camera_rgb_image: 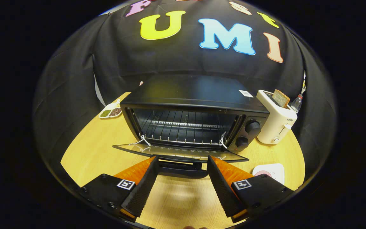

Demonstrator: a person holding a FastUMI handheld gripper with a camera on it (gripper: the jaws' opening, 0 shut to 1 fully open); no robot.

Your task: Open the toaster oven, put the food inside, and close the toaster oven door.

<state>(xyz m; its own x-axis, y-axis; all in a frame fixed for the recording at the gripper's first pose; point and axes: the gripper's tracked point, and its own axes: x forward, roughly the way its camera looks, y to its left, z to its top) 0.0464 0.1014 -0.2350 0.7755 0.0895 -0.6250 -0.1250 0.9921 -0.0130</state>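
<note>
Gripper (182, 163) nearest, fingers spread apart, flanking the handle (182, 168) of the lowered glass door (179, 152) without clamping it. Just beyond, black toaster oven (195, 108) on the wooden table (91, 152), open, wire rack (183, 128) bare. Right of it, white toaster (276, 122) holding a bread slice (281, 98). Left, small dish (110, 111) of seeds.

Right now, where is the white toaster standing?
The white toaster stands on the wooden table, close beside the knob side of the toaster oven, beyond the open gripper.
</note>
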